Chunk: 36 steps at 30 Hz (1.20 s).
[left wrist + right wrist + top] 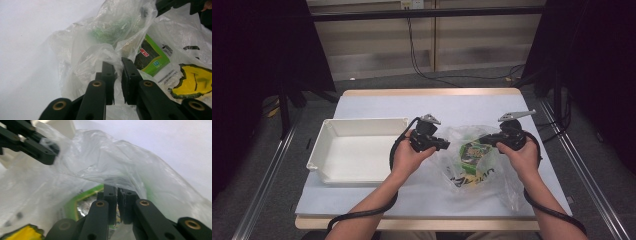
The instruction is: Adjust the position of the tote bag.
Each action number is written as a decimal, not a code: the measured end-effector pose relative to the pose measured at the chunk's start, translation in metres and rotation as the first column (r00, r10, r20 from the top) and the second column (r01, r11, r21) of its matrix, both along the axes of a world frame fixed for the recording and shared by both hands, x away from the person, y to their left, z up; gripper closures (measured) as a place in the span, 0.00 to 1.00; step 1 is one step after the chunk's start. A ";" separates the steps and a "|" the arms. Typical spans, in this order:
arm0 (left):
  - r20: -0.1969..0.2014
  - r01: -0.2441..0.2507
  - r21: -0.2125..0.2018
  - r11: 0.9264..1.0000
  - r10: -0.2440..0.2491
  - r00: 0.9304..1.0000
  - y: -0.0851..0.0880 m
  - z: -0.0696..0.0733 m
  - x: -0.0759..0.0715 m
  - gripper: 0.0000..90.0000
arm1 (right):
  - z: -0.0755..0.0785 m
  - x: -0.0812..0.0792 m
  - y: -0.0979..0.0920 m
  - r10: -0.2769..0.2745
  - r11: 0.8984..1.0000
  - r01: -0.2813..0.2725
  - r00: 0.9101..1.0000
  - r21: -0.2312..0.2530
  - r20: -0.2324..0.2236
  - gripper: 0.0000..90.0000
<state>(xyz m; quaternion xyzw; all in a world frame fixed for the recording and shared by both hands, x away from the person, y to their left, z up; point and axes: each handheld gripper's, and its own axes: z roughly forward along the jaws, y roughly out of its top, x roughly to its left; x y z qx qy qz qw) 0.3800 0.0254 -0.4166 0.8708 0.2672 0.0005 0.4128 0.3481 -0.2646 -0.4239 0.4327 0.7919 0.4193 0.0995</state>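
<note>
High view: both tongs, left [446, 145] and right [482, 140], clamp the plastic bag's [474, 165] opposite edges.

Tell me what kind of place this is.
Probably a lab or recording booth, not a home. A table with a pale cover stands between dark curtains, cables trail over a grey floor, and a person's hands hold grippers at a clear plastic bag beside a white tray.

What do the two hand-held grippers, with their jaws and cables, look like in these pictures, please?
The left gripper and right gripper are black, each topped by a grey three-cornered plate. Their jaws are flat black bars on linked arms with brass-coloured rivets. A thick black cable trails from each past the forearm. The forearms are bare, with no sleeves showing.
</note>
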 end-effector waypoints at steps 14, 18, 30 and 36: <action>-0.037 0.005 0.039 0.999 -0.004 0.999 -0.010 -0.009 0.006 1.00 | -0.031 0.001 -0.053 -0.143 0.989 0.140 0.987 -0.042 -0.069 0.97; -0.045 -0.004 0.026 1.000 0.005 0.999 -0.008 -0.012 0.009 1.00 | -0.033 -0.002 -0.063 -0.181 0.981 0.175 0.981 -0.081 -0.068 0.97; -0.018 0.022 -0.049 0.999 -0.023 1.000 -0.010 0.005 0.001 0.70 | -0.008 -0.020 -0.049 -0.086 0.995 0.086 0.996 -0.049 -0.007 0.91; 0.046 0.031 -0.052 0.998 -0.028 0.999 -0.014 0.016 -0.002 0.47 | 0.004 -0.029 -0.031 -0.022 0.999 0.022 1.000 -0.034 0.004 0.91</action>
